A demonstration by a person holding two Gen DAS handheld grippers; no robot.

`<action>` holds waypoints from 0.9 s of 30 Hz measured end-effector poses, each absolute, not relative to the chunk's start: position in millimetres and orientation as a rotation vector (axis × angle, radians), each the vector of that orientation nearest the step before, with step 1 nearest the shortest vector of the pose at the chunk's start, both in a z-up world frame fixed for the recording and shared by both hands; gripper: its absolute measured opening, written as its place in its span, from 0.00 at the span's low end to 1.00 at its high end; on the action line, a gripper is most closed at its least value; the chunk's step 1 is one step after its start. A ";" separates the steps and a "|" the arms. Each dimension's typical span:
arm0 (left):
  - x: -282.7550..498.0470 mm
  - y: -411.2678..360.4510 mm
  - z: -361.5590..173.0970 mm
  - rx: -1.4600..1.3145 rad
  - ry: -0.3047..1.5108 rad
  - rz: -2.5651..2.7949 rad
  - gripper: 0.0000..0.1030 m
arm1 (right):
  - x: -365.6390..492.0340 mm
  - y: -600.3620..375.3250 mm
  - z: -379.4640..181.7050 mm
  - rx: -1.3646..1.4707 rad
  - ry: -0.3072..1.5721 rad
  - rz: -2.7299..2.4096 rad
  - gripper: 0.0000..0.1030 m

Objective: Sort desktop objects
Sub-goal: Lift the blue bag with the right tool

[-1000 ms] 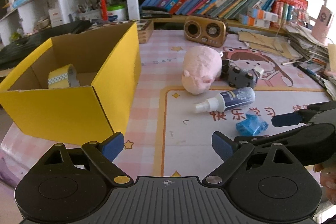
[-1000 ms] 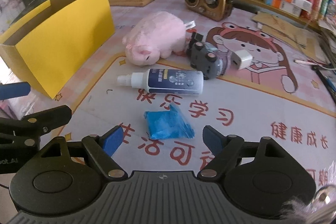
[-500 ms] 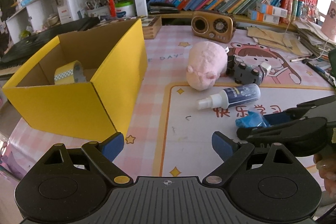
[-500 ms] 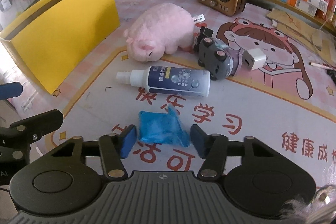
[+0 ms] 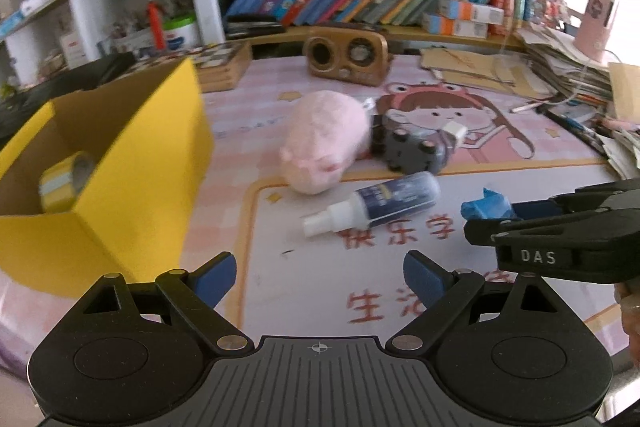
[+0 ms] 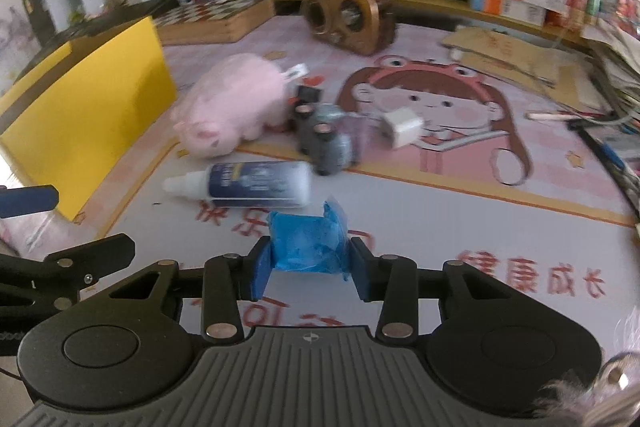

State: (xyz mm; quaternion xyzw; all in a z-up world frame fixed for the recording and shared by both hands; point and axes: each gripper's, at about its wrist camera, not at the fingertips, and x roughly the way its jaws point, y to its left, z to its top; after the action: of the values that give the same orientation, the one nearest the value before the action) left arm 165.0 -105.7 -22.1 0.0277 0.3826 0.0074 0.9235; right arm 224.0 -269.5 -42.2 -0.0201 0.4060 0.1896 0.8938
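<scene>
1. Risk: the blue crumpled packet point(image 6: 308, 242) is soft and thin. It may squeeze out from between the pads, or sag and drop on the way to the yellow box point(image 5: 132, 163).
2. Risk: the spray bottle point(image 6: 256, 184) lies just beyond the packet; a low sweep towards the box could knock or roll it into the pink plush pig point(image 6: 232, 107).
3. Right gripper point(image 6: 308, 269): jaws narrow, pads pressing both sides of the packet, which sits low over the desk mat point(image 6: 460, 227). Whether it is clear of the mat, cannot tell.
4. Left gripper point(image 5: 320, 277): jaws wide, nothing between them, poised over the mat near the box, which has a tape roll point(image 5: 66, 181) inside.
</scene>
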 end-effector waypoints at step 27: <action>255.1 -133.8 -51.9 0.201 0.863 -0.231 0.87 | 217.6 -337.9 -33.0 0.054 0.793 0.262 0.36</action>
State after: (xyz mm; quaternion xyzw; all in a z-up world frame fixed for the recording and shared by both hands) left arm 255.1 -133.8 -51.9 0.0970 0.4165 -0.1117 0.8970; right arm 217.6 -337.9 -33.0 0.0264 0.3852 0.1273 0.9136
